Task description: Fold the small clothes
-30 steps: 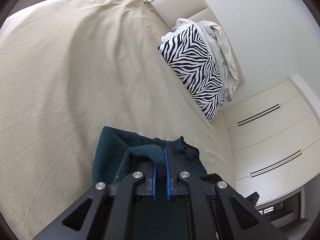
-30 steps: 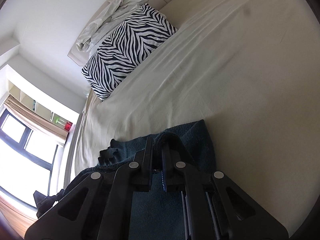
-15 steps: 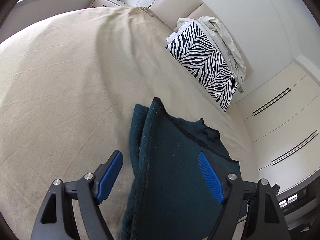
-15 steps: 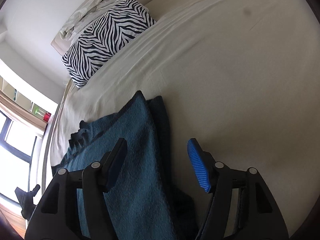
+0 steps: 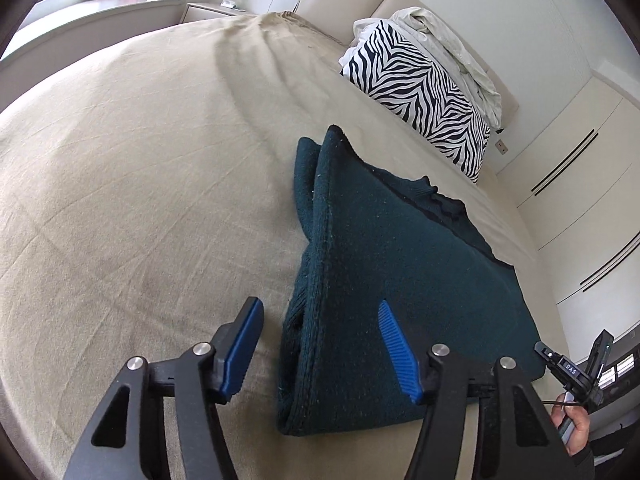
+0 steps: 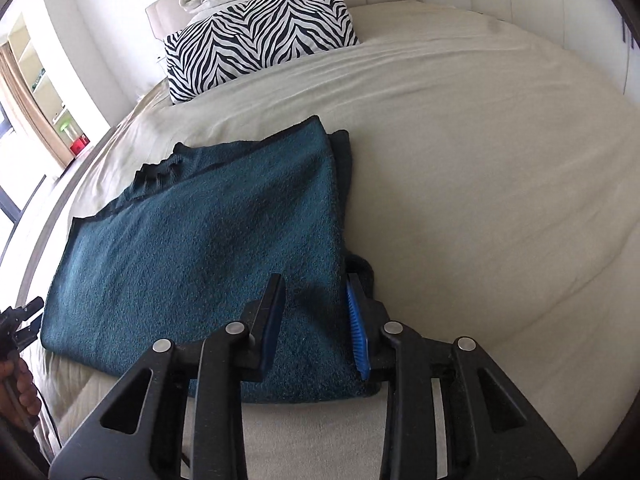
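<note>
A dark teal knitted garment (image 5: 392, 264) lies folded in half on the beige bed sheet (image 5: 140, 160). It also shows in the right wrist view (image 6: 208, 240), with its folded edge toward me. My left gripper (image 5: 320, 340) is open and empty, its jaws standing over the garment's near left edge. My right gripper (image 6: 316, 320) is open, narrower, with its jaws astride the garment's near right corner without pinching it.
A zebra-print pillow (image 5: 424, 92) and a crumpled white cover (image 5: 452, 48) lie at the headboard; the pillow also shows in the right wrist view (image 6: 260, 36). Wardrobe doors (image 5: 580, 184) stand at the right. The other hand-held gripper (image 5: 576, 372) shows at the frame edge.
Both grippers let go of the garment's edge and opened. They pulled back toward me, leaving the garment folded flat on the bed. The right jaws have since narrowed.
</note>
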`<state>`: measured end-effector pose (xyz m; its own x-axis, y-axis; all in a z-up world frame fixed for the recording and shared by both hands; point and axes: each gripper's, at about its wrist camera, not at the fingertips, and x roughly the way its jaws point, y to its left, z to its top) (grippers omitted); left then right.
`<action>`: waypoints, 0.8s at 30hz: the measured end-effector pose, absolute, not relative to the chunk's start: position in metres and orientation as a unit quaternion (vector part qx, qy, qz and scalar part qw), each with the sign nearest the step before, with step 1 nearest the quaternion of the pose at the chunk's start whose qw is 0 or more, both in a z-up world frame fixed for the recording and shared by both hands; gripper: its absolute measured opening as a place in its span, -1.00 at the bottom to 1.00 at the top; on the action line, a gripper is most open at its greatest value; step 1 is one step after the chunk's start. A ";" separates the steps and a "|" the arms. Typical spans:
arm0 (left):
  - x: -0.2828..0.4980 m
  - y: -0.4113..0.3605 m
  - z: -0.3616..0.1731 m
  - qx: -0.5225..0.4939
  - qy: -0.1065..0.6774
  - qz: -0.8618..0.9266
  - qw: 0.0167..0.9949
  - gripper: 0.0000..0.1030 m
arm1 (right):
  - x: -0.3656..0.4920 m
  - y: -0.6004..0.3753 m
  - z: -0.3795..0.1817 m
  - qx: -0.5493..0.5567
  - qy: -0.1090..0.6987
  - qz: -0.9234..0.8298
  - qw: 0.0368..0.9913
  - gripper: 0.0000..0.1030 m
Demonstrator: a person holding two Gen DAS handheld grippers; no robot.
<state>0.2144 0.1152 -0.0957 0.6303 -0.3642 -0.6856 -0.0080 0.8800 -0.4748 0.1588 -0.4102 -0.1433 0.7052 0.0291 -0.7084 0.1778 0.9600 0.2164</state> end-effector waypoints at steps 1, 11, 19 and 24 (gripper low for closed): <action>0.214 0.114 -0.097 -0.216 0.420 -0.098 0.876 0.08 | 0.158 -0.411 -0.143 0.136 0.382 -0.040 0.913 -0.45; 0.209 0.113 -0.101 -0.181 0.423 -0.074 0.885 -0.66 | 0.150 -0.419 -0.149 0.140 0.384 -0.055 0.911 -0.88; 0.206 0.108 -0.095 -0.165 0.425 -0.065 0.888 -0.77 | 0.137 -0.418 -0.138 0.142 0.373 -0.064 0.915 -0.91; 0.200 0.109 -0.093 -0.154 0.425 -0.066 0.889 -0.80 | 0.130 -0.425 -0.141 0.168 0.375 -0.063 0.910 -0.91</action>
<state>0.2004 0.1087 -0.0928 0.6296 -0.2483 -0.7362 -0.0142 0.9437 -0.3304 0.1297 -0.4252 -0.1411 0.7108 0.0121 -0.7033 0.2397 0.9358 0.2584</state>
